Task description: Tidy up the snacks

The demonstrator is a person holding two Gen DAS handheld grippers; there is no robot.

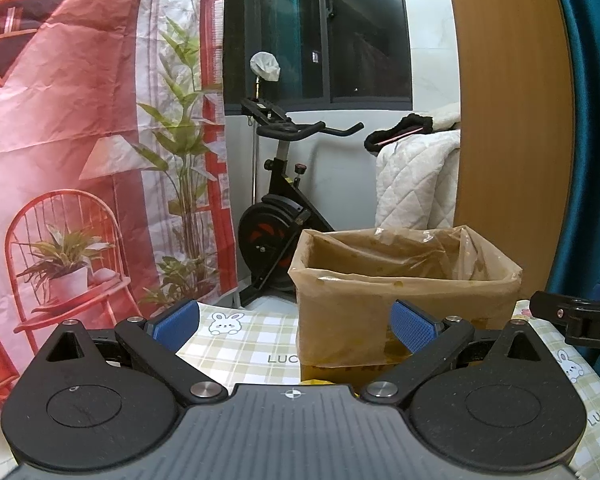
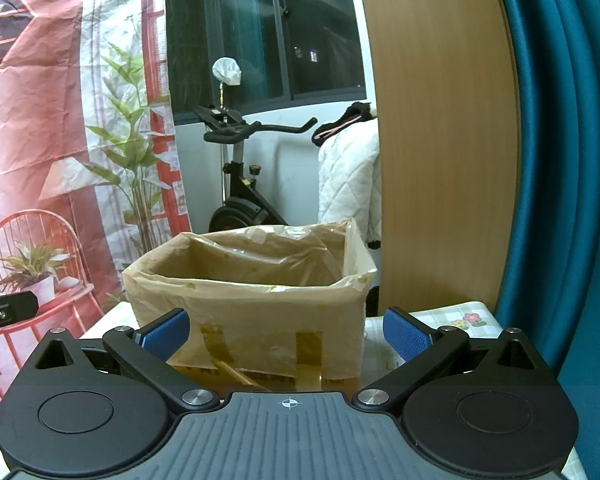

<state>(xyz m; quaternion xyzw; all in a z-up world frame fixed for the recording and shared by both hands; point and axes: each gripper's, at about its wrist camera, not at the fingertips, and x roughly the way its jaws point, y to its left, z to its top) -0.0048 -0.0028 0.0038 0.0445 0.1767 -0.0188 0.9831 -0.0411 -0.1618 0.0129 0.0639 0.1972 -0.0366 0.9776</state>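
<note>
A cardboard box lined with a clear plastic bag [image 1: 400, 276] stands on a table with a checked bunny tablecloth [image 1: 252, 336]. It also shows in the right wrist view [image 2: 252, 288]. Its inside is hidden from both views. My left gripper [image 1: 296, 324] is open and empty, just in front of the box. My right gripper [image 2: 286, 334] is open and empty, also facing the box's near wall. Part of the right gripper [image 1: 576, 322] shows at the right edge of the left wrist view. Yellow packaging [image 2: 240, 376] peeks out at the box's foot. No snack is clearly visible.
A printed red backdrop [image 1: 80, 160] hangs to the left. An exercise bike [image 1: 276, 208] stands behind the table. A white quilt [image 1: 416, 180], a wooden panel [image 1: 508, 120] and a teal curtain [image 1: 596, 120] are to the right. The table edge lies near the box's left.
</note>
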